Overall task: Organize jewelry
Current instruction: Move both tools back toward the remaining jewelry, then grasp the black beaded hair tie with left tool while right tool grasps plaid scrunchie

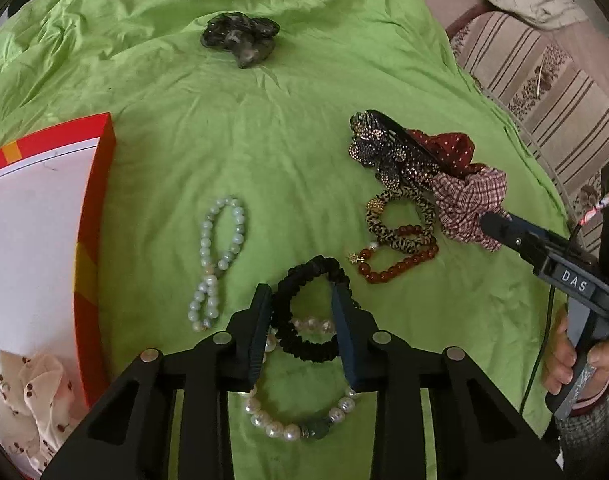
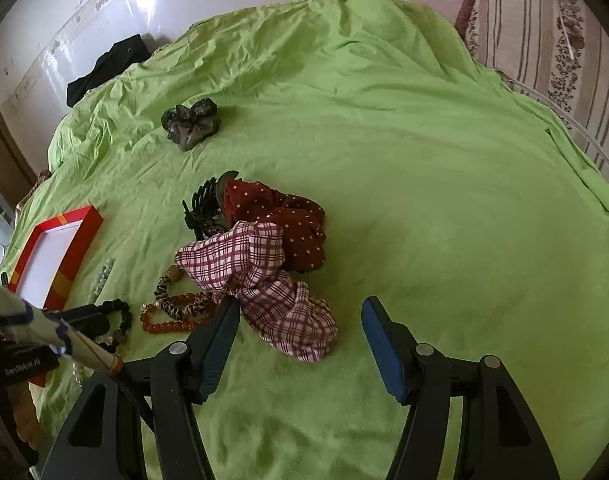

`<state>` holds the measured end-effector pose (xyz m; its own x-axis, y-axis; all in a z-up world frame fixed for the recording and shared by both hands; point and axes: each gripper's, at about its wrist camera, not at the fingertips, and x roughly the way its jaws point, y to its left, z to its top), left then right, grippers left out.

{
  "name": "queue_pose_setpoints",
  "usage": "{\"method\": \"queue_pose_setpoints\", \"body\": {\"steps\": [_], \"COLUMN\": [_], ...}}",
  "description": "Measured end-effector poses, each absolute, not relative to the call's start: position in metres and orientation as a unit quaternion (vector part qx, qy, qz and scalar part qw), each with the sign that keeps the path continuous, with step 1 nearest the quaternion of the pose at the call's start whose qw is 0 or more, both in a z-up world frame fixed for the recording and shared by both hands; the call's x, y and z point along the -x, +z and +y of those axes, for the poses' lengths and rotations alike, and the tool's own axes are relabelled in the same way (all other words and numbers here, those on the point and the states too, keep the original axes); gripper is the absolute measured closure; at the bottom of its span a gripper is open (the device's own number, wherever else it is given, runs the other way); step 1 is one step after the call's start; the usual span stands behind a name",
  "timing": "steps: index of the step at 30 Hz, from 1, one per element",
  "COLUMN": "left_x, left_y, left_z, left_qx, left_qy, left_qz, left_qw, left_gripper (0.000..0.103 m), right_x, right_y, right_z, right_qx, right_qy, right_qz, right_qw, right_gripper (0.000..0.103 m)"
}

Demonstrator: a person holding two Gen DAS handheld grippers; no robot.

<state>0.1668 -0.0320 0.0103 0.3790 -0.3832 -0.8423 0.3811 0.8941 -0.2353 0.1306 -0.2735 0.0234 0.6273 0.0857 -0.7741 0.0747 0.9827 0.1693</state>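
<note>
On the green sheet [image 1: 264, 140], my left gripper [image 1: 300, 300] is shut on a black scrunchie [image 1: 304, 348], with a pad against each side. The scrunchie lies on a white pearl bracelet [image 1: 296, 428]. To its left is a pale green bead bracelet [image 1: 220, 248]. At the right, an amber bead bracelet [image 1: 400, 266] and a leopard-print band [image 1: 400, 220] lie in a pile. My right gripper [image 2: 300, 304] stands open over the near end of a plaid scrunchie [image 2: 260, 280], without pressing it. Behind that are a red dotted scrunchie [image 2: 292, 220] and a dark claw clip [image 2: 204, 208].
A red-rimmed box [image 1: 100, 200] with a white floor sits at the left and holds a cherry-print scrunchie [image 1: 28, 392]. A grey scrunchie [image 1: 240, 36] lies alone further back. A striped cushion [image 1: 544, 92] borders the sheet on the right. A hand [image 1: 564, 356] holds the right gripper's handle.
</note>
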Motion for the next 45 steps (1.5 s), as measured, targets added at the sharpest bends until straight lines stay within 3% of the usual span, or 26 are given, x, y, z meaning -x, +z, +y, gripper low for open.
{"method": "queue_pose_setpoints", "body": {"steps": [4, 8, 9, 11, 31, 45], "left_x": [-0.171, -0.174, -0.173, -0.171, -0.080, -0.070], "left_y": [0.010, 0.008, 0.008, 0.011, 0.141, 0.141], "left_z": [-0.029, -0.029, -0.029, -0.029, 0.024, 0.127], "left_qx": [0.016, 0.015, 0.016, 0.019, 0.049, 0.086], "left_qy": [-0.231, -0.221, -0.222, -0.220, -0.209, -0.106], "left_qz": [0.511, 0.514, 0.515, 0.513, 0.391, 0.369], "left_qw": [0.828, 0.829, 0.828, 0.830, 0.895, 0.919], "left_gripper": [0.076, 0.096, 0.096, 0.096, 0.096, 0.096], "right_x": [-0.134, -0.134, -0.133, -0.129, -0.052, -0.044], "right_y": [0.021, 0.019, 0.018, 0.020, 0.102, 0.116], "right_z": [-0.273, -0.271, -0.270, -0.270, -0.256, -0.172], "right_qx": [-0.091, -0.087, -0.087, -0.089, -0.103, -0.059], "right_qy": [0.001, 0.001, 0.002, 0.001, 0.012, 0.077], "right_qz": [0.429, 0.432, 0.433, 0.433, 0.373, 0.386], "right_qw": [0.899, 0.898, 0.897, 0.897, 0.922, 0.917], "right_gripper": [0.036, 0.067, 0.079, 0.088, 0.092, 0.092]}}
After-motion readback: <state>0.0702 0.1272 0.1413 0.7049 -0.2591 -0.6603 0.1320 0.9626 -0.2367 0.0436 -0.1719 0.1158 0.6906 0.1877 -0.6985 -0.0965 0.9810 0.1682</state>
